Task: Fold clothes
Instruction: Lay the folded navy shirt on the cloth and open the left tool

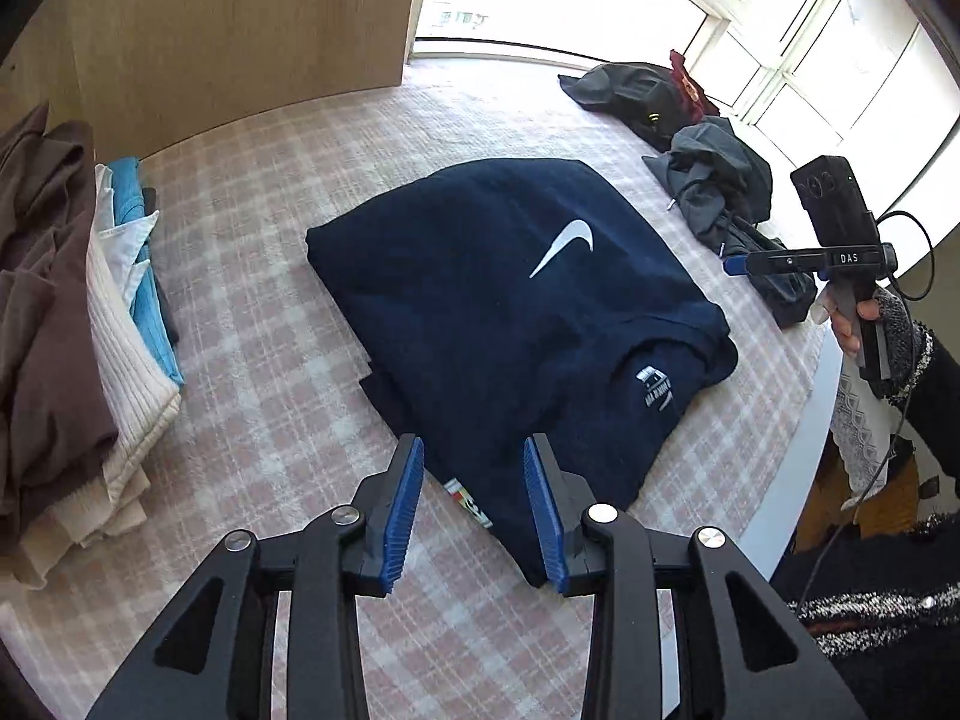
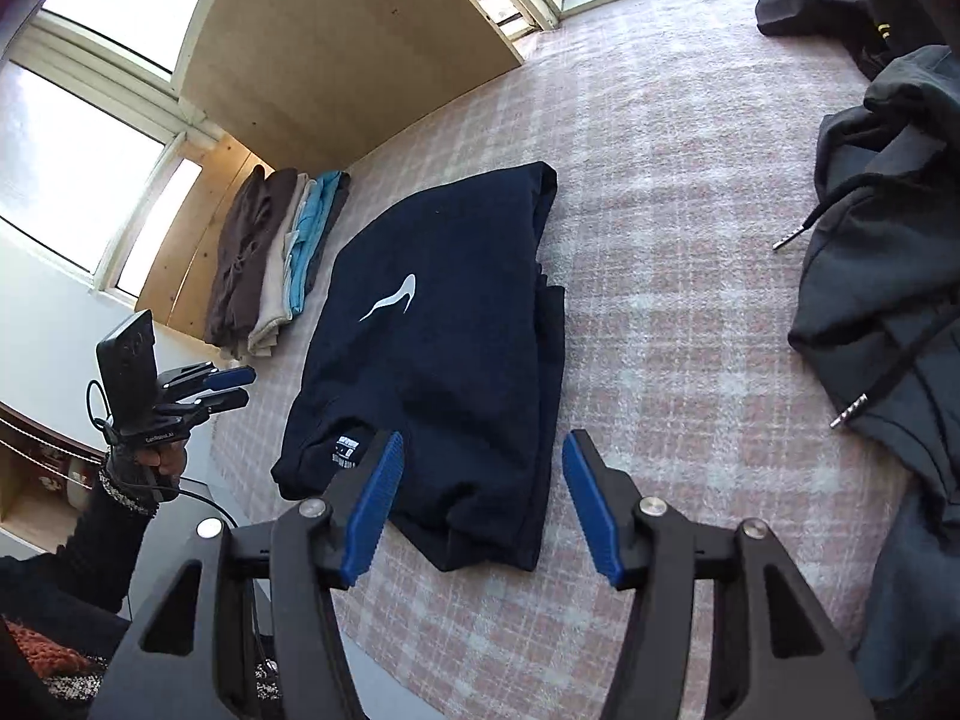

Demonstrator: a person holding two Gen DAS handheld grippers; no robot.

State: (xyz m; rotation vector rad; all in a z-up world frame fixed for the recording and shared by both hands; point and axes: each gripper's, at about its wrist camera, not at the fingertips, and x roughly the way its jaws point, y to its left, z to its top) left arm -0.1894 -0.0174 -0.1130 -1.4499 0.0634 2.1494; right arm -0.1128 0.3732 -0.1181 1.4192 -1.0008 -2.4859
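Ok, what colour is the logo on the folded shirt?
White, on the navy shirt; clearest in left wrist view.

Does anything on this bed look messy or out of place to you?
Mostly tidy. The navy sweatshirt is folded, but a lower layer sticks out unevenly along one side, and something striped peeks out under its near edge. The grey hoodie and dark clothes behind it lie crumpled, unlike the neat stack.

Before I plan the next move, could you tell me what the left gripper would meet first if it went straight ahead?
Most likely the folded navy sweatshirt: the open left gripper points at its near edge, though depth is unclear.
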